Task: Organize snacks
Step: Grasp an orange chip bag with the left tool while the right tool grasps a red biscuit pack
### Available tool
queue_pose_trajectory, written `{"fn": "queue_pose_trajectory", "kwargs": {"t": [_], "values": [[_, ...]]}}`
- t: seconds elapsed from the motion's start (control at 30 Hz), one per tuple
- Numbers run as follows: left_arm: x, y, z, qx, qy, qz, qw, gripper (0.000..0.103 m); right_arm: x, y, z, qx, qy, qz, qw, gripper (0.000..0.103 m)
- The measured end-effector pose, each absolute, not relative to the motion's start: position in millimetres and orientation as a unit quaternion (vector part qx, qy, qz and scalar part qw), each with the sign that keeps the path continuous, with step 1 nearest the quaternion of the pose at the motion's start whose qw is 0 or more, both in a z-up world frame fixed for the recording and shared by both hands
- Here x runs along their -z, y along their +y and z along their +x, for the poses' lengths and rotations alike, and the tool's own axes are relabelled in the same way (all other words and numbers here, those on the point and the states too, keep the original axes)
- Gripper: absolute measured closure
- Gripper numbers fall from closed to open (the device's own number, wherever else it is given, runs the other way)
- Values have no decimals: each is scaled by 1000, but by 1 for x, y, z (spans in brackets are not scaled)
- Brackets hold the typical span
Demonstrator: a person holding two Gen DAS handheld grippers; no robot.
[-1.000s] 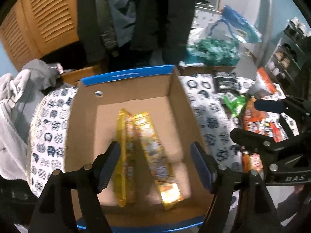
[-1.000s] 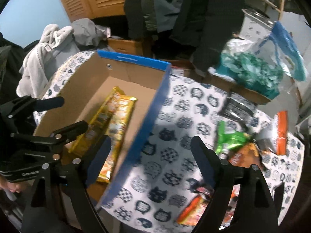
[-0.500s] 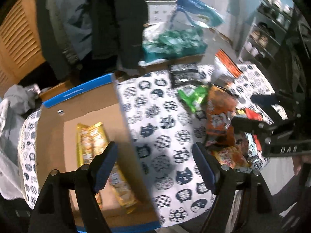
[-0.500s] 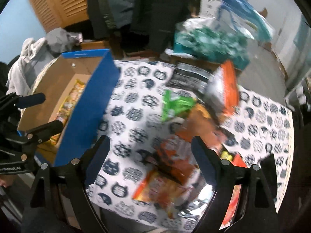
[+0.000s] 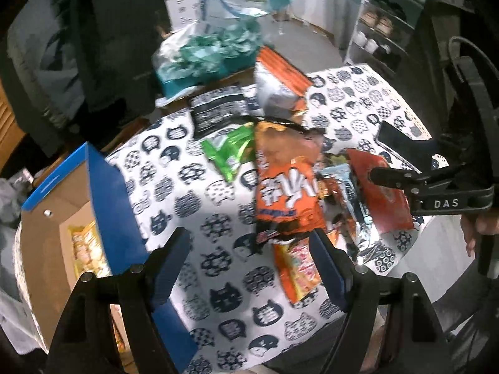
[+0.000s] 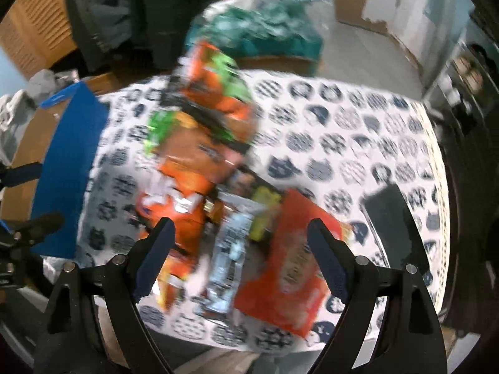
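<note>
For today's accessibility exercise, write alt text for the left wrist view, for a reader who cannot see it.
The left gripper, jaws open and empty, hangs over a cat-print tablecloth beside a pile of snack packets topped by an orange bag. A blue-edged cardboard box at left holds yellow packets; the right gripper reaches in from the right.

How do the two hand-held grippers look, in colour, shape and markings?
Both are black frames with silver rivets and two long fingers ending in dark blue ribbed pads. The left gripper shows this clearly in its own camera. The right gripper looks the same; seen from the left camera, its side bears white letters "DAS" and a black cable curves behind it.
</note>
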State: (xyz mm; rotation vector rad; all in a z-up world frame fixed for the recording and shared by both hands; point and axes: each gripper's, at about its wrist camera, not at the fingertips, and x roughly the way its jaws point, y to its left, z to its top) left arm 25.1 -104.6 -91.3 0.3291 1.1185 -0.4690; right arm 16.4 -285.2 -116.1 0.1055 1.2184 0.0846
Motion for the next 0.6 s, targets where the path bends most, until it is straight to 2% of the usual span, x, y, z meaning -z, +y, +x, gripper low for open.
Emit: {"fn": "queue_pose_trajectory", "kwargs": {"t": [0.6], "values": [[141,-148,52,230,560,159,780,23,191,-327,3,10,636,94,765,18]]}}
